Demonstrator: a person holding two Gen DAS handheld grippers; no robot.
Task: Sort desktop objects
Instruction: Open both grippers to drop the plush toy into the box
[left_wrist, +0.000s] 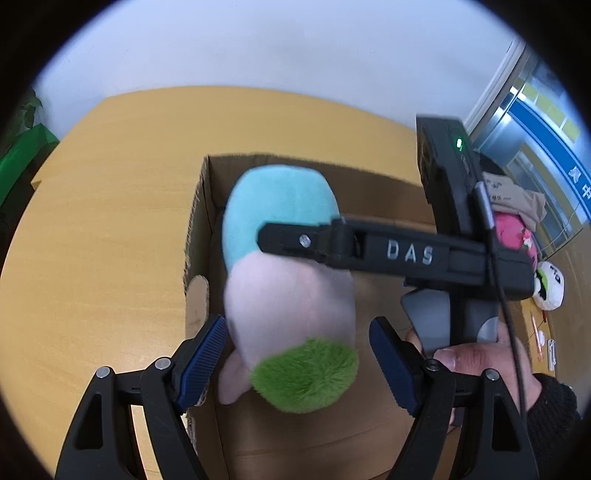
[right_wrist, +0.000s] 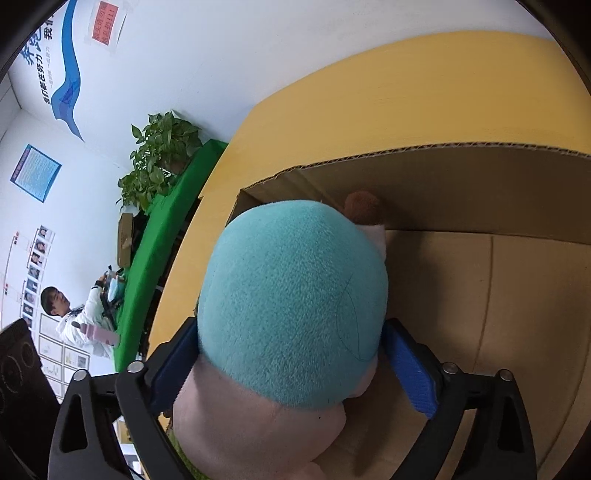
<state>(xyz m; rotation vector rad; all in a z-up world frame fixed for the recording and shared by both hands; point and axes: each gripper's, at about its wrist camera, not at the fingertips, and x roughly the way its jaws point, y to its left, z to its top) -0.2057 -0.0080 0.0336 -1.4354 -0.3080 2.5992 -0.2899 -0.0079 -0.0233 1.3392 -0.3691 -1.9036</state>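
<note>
A plush toy (left_wrist: 288, 295) with a teal top, pale pink body and green end hangs over an open cardboard box (left_wrist: 207, 192) on the yellow table. My right gripper (right_wrist: 291, 365) is shut on the plush toy (right_wrist: 291, 306), its blue pads pressing both sides. In the left wrist view the right gripper's black finger (left_wrist: 295, 240) crosses the toy from the right. My left gripper (left_wrist: 299, 362) is open, its blue pads (left_wrist: 201, 362) on either side of the toy's lower part with a gap on the right.
The box interior (right_wrist: 498, 314) is bare brown cardboard. A pink plush (left_wrist: 513, 236) and a white-and-green plush (left_wrist: 550, 288) lie on the table at right. A green bench (right_wrist: 166, 236), a plant (right_wrist: 159, 155) and a seated person (right_wrist: 70, 314) are beyond the table edge.
</note>
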